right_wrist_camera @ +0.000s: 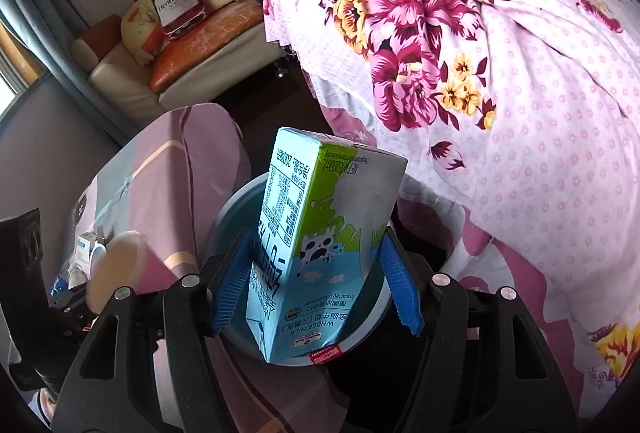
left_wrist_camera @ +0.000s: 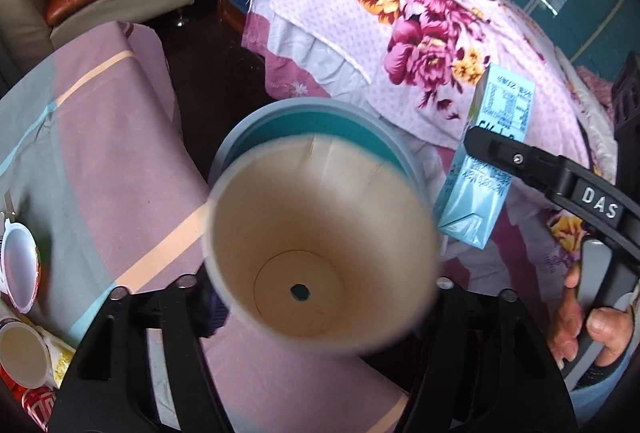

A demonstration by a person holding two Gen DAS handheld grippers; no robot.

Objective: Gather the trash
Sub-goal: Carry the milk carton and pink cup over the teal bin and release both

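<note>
the left gripper (left_wrist_camera: 320, 297) grips a paper cup (left_wrist_camera: 320, 245) (blurred, mouth toward the camera) above the teal bin (left_wrist_camera: 320, 121). the right gripper (right_wrist_camera: 316, 281) clamps a milk carton (right_wrist_camera: 316, 233) over that bin, beside the floral bed (right_wrist_camera: 500, 93).

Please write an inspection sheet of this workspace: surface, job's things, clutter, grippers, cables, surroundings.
Surface: table under a pink and grey striped cloth.
Job's things: paper cup, milk carton, both over the teal bin.
Clutter: more cups at the table's left edge.
Grippers: left gripper appears to hold the paper cup; right gripper holds the milk carton between blue pads.
Cables: nothing seen.
Surroundings: floral bedspread, sofa.
</note>
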